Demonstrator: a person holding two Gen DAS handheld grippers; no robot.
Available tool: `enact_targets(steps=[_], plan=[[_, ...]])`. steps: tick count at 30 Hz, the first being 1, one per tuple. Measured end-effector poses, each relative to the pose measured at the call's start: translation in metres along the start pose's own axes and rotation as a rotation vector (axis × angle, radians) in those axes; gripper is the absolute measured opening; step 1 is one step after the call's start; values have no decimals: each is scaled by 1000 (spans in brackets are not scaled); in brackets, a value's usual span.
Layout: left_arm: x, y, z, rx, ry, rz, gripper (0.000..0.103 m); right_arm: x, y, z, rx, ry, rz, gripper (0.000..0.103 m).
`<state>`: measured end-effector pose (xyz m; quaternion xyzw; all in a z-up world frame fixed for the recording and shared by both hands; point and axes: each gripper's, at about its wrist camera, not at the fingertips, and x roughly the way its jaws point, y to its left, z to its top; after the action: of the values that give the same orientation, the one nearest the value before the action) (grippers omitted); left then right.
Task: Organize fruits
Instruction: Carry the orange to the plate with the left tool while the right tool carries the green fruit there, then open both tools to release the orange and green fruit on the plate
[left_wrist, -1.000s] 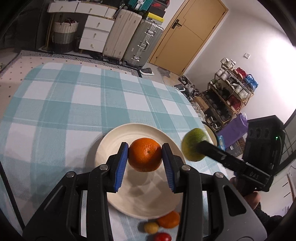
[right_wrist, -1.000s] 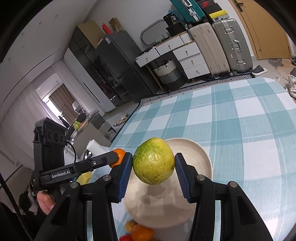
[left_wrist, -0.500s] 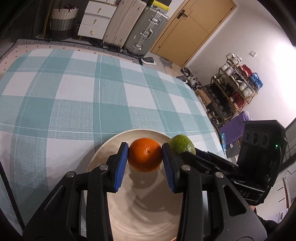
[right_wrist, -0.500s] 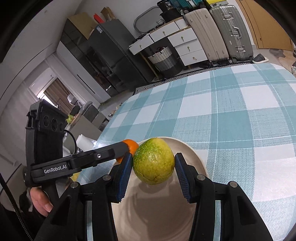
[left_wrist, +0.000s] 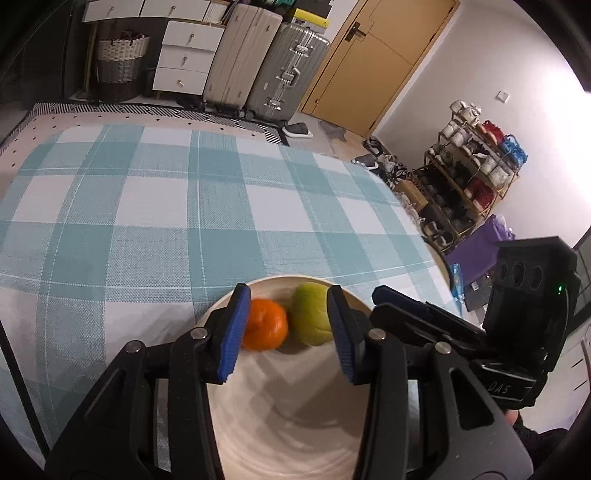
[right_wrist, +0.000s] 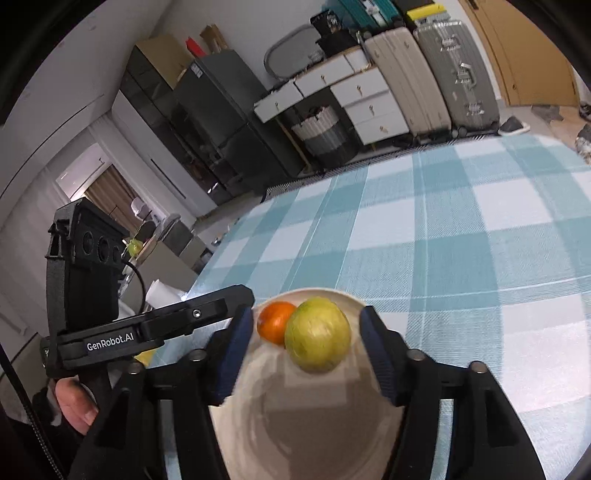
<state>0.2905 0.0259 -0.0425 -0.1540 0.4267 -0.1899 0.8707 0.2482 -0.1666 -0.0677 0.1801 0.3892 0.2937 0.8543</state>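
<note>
An orange (left_wrist: 266, 325) and a green-yellow fruit (left_wrist: 310, 319) lie side by side on the far part of a cream plate (left_wrist: 288, 424). My left gripper (left_wrist: 287, 317) hangs just over them, its jaws opening; the orange sits by the left pad and the other pad stands clear. In the right wrist view the green fruit (right_wrist: 317, 339) rests on the plate (right_wrist: 314, 424) with the orange (right_wrist: 275, 321) behind it. My right gripper (right_wrist: 304, 332) straddles the green fruit, jaws opening, with gaps on both sides. The two grippers stand close together.
A teal and white checked tablecloth (left_wrist: 166, 206) covers the table, whose edge curves at the right (left_wrist: 424, 236). Suitcases (left_wrist: 266, 66), white drawers (left_wrist: 184, 55) and a shoe rack (left_wrist: 476, 162) stand beyond. A hand (right_wrist: 74, 406) holds the left gripper's handle.
Both grippers came down and forward over the plate. Their jaws have spread, and the orange and the green fruit left the pads and now lie on the plate.
</note>
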Motion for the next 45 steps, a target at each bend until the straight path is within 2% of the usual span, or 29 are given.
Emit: enact_targets(steps=[3, 5, 6, 9, 12, 15, 21, 23, 27, 30, 35, 38, 40, 45], plan=[[-13, -3, -1, 1, -16, 16, 44, -14, 3, -1, 1, -21, -14, 64], [-24, -5, -5, -1, -31, 35, 47, -24, 5, -2, -2, -36, -27, 68], [-30, -6, -7, 1, -38, 47, 52, -31, 7, -4, -2, -42, -34, 71], [-50, -13, -17, 8, -59, 107, 65, -46, 12, -8, -9, -61, -50, 73], [-68, -23, -28, 27, -84, 124, 68, -62, 21, -14, -32, -76, -93, 86], [-88, -36, -40, 49, -111, 151, 80, -80, 31, -22, -53, -94, -100, 90], [-112, -64, -63, 85, -103, 167, 83, -111, 52, -39, -81, -130, -118, 95], [-121, -72, -72, 97, -106, 175, 83, -118, 56, -43, -86, -136, -132, 102], [-137, -82, -86, 86, -123, 190, 94, -136, 66, -53, -111, -163, -171, 103], [-151, -85, -98, 81, -147, 199, 98, -147, 68, -58, -107, -179, -182, 103], [-164, -87, -117, 72, -146, 220, 100, -160, 74, -69, -112, -189, -195, 103], [-168, -87, -128, 66, -142, 273, 101, -169, 76, -79, -108, -227, -223, 103], [-169, -85, -133, 69, -138, 279, 102, -173, 77, -86, -104, -244, -232, 103], [-173, -82, -149, 54, -129, 310, 102, -176, 80, -99, -115, -224, -256, 103]])
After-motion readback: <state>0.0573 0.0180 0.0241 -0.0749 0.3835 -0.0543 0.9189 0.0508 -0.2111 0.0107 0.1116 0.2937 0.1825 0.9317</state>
